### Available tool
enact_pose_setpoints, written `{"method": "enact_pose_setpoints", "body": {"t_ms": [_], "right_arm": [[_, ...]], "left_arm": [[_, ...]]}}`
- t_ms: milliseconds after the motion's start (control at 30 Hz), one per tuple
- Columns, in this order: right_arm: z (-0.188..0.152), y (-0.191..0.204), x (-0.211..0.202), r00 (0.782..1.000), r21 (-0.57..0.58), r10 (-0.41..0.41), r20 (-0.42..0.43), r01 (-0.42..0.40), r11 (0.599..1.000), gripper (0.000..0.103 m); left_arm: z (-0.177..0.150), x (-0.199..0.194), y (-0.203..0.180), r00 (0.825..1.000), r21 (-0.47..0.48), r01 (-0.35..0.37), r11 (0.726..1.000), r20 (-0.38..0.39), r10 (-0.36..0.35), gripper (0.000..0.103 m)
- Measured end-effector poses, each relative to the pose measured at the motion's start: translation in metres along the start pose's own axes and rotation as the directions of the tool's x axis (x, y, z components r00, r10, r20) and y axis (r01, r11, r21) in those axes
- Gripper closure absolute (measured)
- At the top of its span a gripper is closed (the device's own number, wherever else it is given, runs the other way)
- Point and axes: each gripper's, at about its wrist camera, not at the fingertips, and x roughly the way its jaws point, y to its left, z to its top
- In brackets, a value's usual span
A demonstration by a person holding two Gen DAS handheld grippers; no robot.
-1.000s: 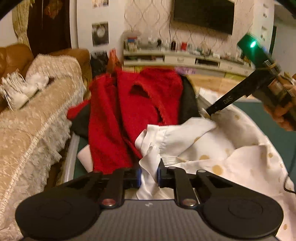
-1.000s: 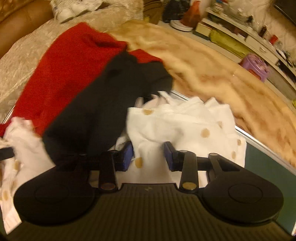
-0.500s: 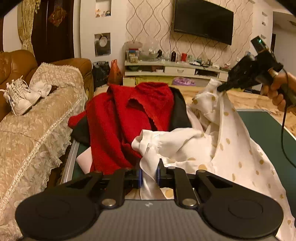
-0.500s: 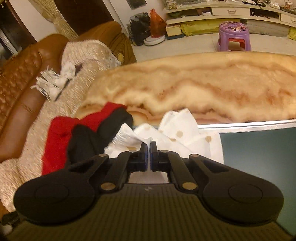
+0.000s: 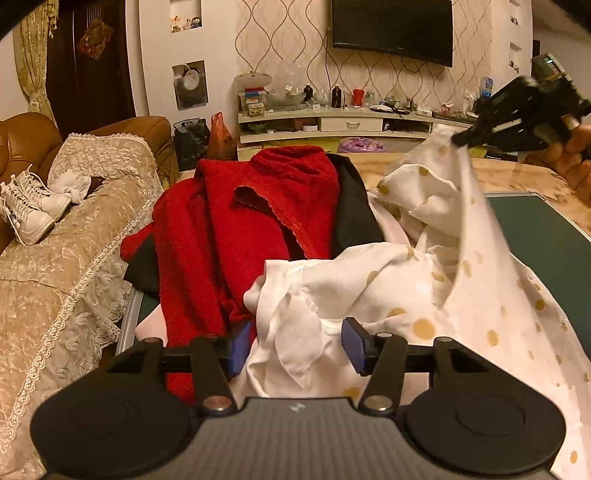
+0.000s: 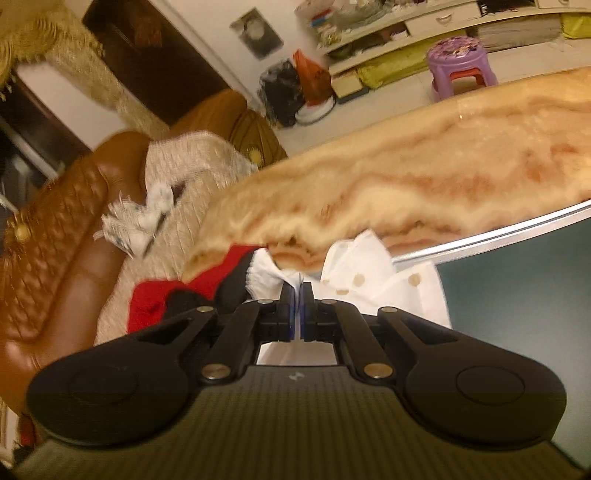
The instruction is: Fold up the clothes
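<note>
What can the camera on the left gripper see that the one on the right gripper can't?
Only the left wrist view shows the wall television, the left gripper with its jaws opening around a fold of the white dotted garment, and the right gripper lifting a corner of that garment. Only the right wrist view shows the purple stool's legs and the right gripper's blue pads shut on white cloth. Both show the red garment, the sofa and white shoes.

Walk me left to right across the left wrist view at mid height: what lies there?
White sneakers on the lace-covered sofa → red garment → black garment → white polka-dot garment, its corner lifted by the right gripper → green table surface.
</note>
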Motion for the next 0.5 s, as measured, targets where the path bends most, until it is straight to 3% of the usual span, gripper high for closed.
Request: {"method": "enact_pose_setpoints", "body": {"t_ms": [33,67,267,367,500], "right_arm": [[0.002,-0.003,-0.003,1.0,0.007,0.008,0.009,-0.008,1.0,0.098],[0.005,-0.006,-0.006,1.0,0.015,0.015,0.018,-0.016,1.0,0.098],[0.006,-0.012,-0.011,0.999,0.009,0.01,0.046,-0.01,1.0,0.098],[0.003,-0.009,-0.004,0.999,-0.005,0.01,0.046,-0.01,1.0,0.098],[-0.003,0.006,0.009,0.998,-0.021,0.051,0.022,-0.05,0.999,0.098]], "left_arm": [[0.0,0.002,0.001,1.0,-0.007,0.008,1.0,-0.001,-0.008,0.073],[0.0,0.001,0.002,1.0,-0.014,0.01,1.0,0.002,-0.01,0.088],[-0.007,-0.037,-0.01,0.996,-0.032,-0.01,0.999,0.092,0.013,0.091],[-0.018,-0.073,-0.018,0.986,-0.094,0.022,0.995,0.166,-0.006,0.092],[-0.041,-0.105,-0.029,0.977,-0.183,0.096,0.978,0.203,-0.058,0.094]]}}
